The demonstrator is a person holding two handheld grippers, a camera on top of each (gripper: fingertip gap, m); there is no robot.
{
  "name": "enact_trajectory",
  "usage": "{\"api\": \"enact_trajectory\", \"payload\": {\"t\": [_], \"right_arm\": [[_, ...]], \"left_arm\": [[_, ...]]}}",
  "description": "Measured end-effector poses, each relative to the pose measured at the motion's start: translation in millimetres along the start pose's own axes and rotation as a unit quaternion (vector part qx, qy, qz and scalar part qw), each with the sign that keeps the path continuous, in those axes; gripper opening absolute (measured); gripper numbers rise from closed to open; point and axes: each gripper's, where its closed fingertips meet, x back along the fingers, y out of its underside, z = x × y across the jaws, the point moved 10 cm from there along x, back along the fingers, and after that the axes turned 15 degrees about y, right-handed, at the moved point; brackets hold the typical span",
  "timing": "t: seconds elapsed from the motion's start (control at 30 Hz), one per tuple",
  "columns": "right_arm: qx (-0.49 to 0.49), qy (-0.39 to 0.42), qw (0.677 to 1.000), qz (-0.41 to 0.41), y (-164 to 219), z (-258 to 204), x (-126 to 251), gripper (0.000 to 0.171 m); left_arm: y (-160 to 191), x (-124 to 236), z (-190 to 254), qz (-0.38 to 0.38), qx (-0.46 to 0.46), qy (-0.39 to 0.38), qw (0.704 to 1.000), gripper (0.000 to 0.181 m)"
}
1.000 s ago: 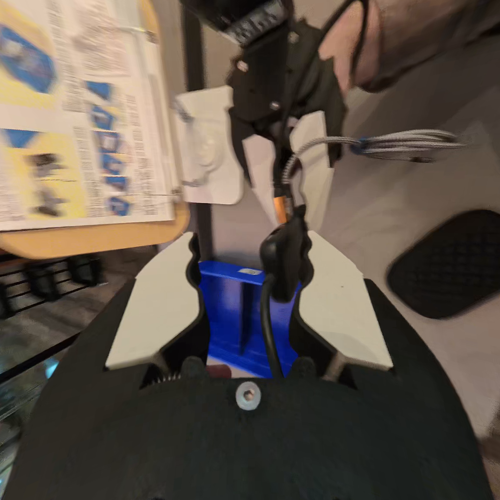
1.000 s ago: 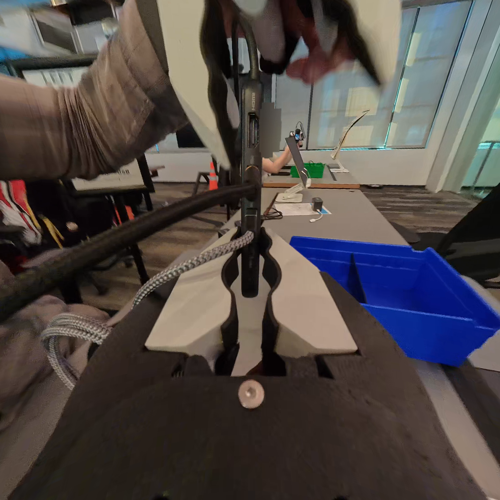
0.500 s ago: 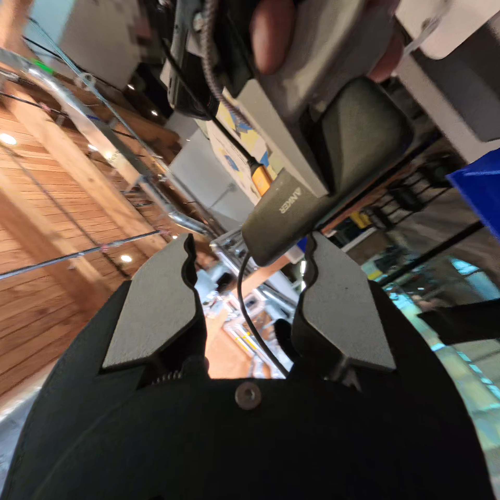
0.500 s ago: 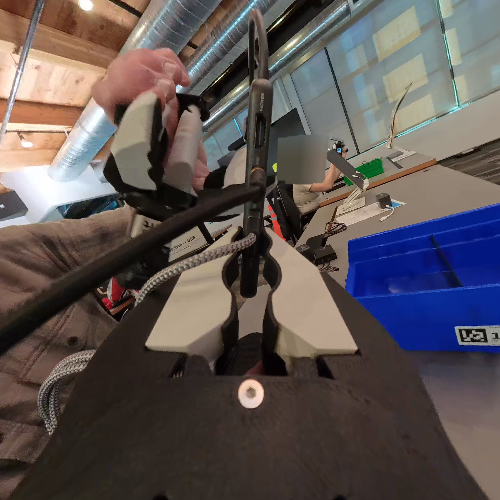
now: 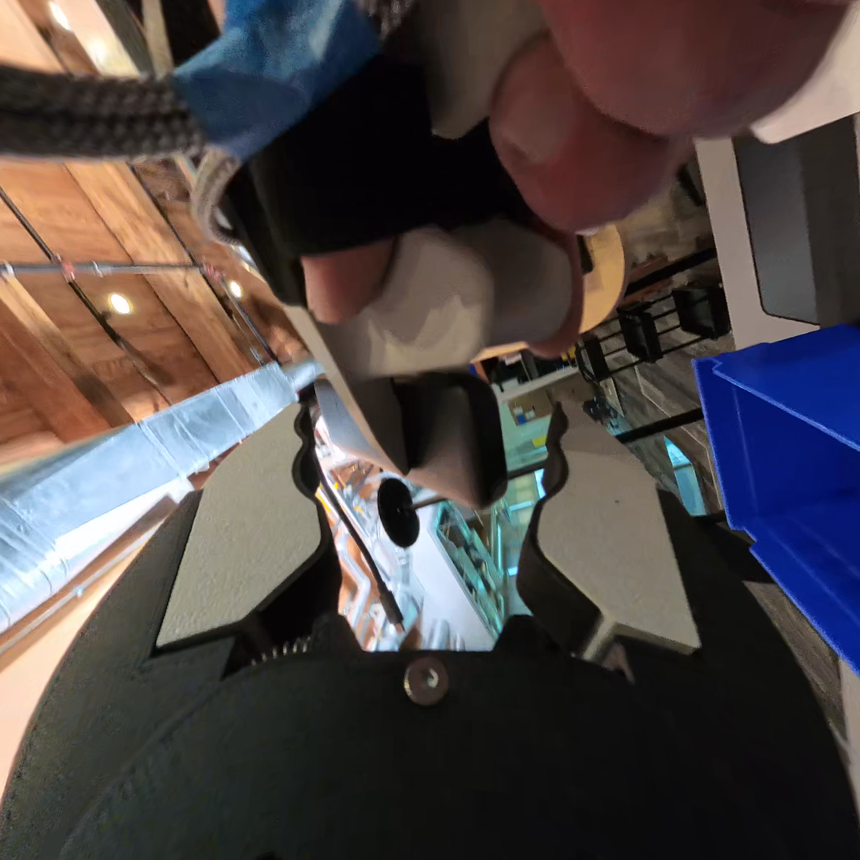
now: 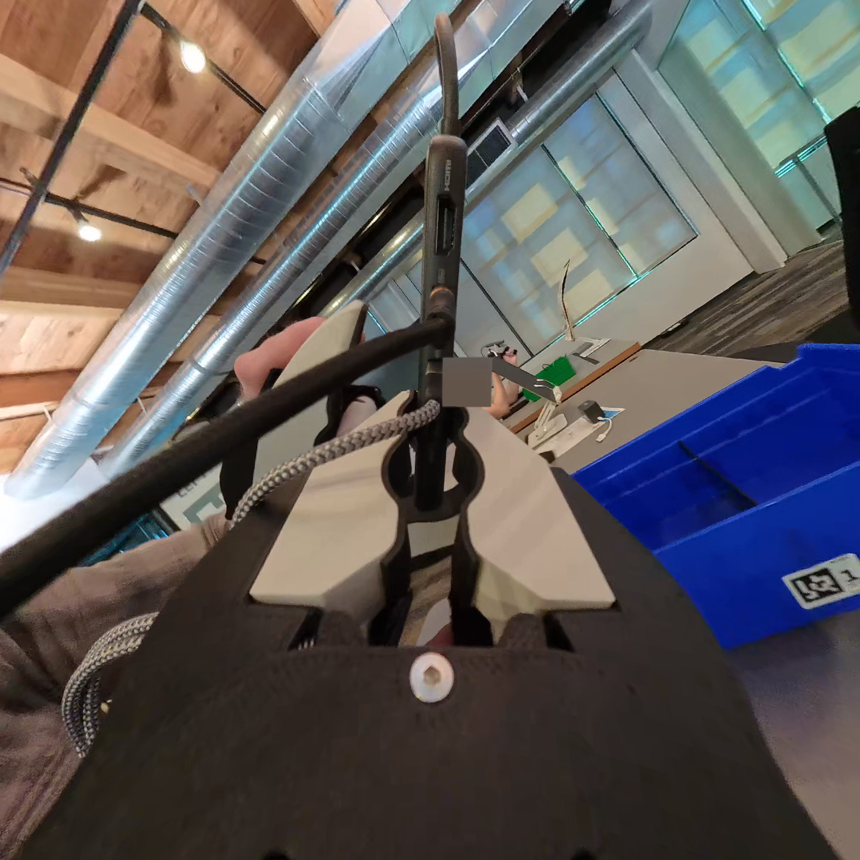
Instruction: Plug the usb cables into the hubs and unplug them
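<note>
Left wrist view: the left gripper [image 5: 430, 458] is tilted steeply upward toward the wooden ceiling and a silver duct [image 5: 139, 446]. Its pale fingers stand wide apart with nothing clamped between them. Close above them the person's hand [image 5: 581, 139] is wrapped around the other gripper's grey handle, blurred by nearness. A grey-black braided cable bundle bound with blue tape [image 5: 93, 118] crosses the upper left. A thin black lead [image 5: 358, 544] dangles between the fingers. The blue plastic bin [image 5: 791, 465] sits at the right edge.

Right wrist view: the right gripper [image 6: 430, 437] also tips upward, its jaws closed on the slim dark grey USB hub [image 6: 442, 260], which stands edge-on and upright. A thick black cable [image 6: 232, 419] and a grey braided cable [image 6: 353, 442] run from the hub's left side, plugged in. The blue bin [image 6: 744, 512] rests on the grey table [image 6: 791, 698] to the right.
</note>
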Motion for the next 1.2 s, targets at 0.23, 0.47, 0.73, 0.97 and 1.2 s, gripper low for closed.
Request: {"api": "enact_trajectory", "payload": {"t": [0.23, 0.47, 0.73, 0.97, 1.2], "right_arm": [[-0.019, 0.007, 1.0, 0.022, 2.8, -12.2, -1.6, 0.01], [-0.017, 0.018, 0.999, 0.035, 0.2, -12.6, 0.5, 0.01], [-0.01, 0.018, 1.0, 0.015, -6.1, -9.1, 2.7, 0.01], [-0.01, 0.033, 0.999, 0.028, -7.0, -9.7, 3.6, 0.009], [-0.034, 0.012, 0.997, 0.062, -3.5, -7.1, 2.5, 0.011]], "left_arm": [[0.4, -7.2, 1.1, -0.028, 0.054, -0.09, 0.994, 0.057], [3.1, -8.7, 1.1, -0.005, 0.078, -0.127, 0.989, 0.041], [2.3, -12.2, -1.3, 0.001, 0.078, -0.116, 0.99, 0.041], [1.5, -15.3, -1.7, -0.002, 0.079, -0.123, 0.989, 0.041], [3.1, -16.8, -0.4, 0.011, 0.147, -0.121, 0.982, 0.04]]}}
